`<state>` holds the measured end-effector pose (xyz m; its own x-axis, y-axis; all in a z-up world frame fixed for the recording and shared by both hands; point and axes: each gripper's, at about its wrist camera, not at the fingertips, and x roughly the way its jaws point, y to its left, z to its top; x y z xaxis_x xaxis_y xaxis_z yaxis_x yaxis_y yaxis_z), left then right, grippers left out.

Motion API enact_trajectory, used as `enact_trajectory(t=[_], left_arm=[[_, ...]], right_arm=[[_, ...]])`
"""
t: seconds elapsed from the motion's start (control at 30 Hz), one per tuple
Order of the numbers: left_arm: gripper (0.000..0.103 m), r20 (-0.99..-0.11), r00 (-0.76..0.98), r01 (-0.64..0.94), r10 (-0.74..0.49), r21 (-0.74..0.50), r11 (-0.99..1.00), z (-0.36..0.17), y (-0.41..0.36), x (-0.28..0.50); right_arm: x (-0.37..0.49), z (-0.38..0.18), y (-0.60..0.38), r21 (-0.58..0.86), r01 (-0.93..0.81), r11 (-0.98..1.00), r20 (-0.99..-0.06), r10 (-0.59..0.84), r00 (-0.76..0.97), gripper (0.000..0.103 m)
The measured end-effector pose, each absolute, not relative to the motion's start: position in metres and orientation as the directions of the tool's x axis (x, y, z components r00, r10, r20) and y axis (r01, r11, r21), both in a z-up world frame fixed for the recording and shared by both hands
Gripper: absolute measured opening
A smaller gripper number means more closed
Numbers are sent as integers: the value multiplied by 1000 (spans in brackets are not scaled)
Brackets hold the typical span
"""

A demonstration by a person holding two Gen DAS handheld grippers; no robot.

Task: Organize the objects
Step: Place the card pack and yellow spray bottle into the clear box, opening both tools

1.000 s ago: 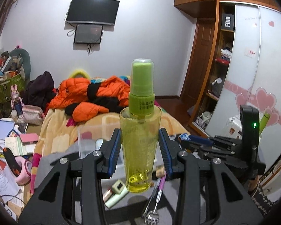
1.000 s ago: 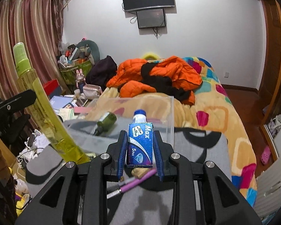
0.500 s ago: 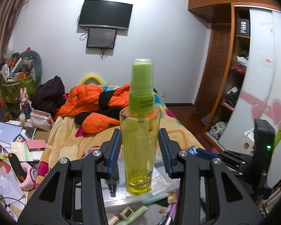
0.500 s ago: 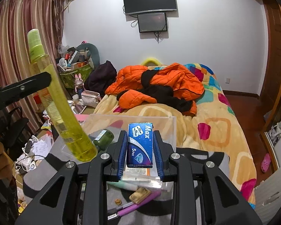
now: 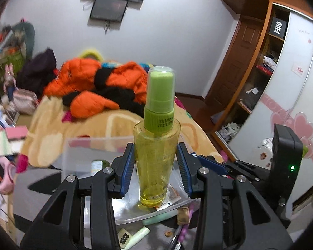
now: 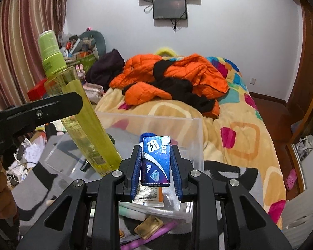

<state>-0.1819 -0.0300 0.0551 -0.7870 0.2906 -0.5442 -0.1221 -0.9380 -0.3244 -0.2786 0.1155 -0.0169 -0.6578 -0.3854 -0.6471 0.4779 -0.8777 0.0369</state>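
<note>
Left gripper (image 5: 156,170): clamped on the yellow spray bottle (image 5: 156,158) – blue pads press its sides, bottle upright, green cap on top.
Right gripper (image 6: 155,166): clamped on a small blue box (image 6: 155,163) marked "Max" and "5 Pcs", held upright between the pads.
Spray bottle's place: above the clear plastic bin (image 6: 156,125), its base over the bin's near left part in the right wrist view.
Blue box's place: over the bin's near edge.
Clear plastic bin: sits on a grey surface in front of the bed (image 6: 240,129) – a small dark green bottle (image 5: 100,164) lies inside.
In front of the bin: a purple pen (image 6: 156,232), a mint tube (image 5: 158,218), a gold packet (image 6: 149,226).
Bed: an orange jacket (image 6: 173,77) piled on it.
</note>
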Motion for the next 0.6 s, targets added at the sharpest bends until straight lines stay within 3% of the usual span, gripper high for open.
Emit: enact_trajectory(t=[0.13,0.43,0.6], left_arm=[[40,-554,-773,-105,310,-369,-923,49,-43,-193],[41,-596,-766,-34,240,-335,-942,31,-66,-210],[42,-635,-760,24,140,-242,-970,20,-70,-217]], right_arm=[[-287,-28,107,17,480,-877,-674,-365,-642,25],[-298,-49,88,-6,503,-864,-716,-348,-605,25],[-300,-58,81,-16,515,-857,-735,-339,-587,25]])
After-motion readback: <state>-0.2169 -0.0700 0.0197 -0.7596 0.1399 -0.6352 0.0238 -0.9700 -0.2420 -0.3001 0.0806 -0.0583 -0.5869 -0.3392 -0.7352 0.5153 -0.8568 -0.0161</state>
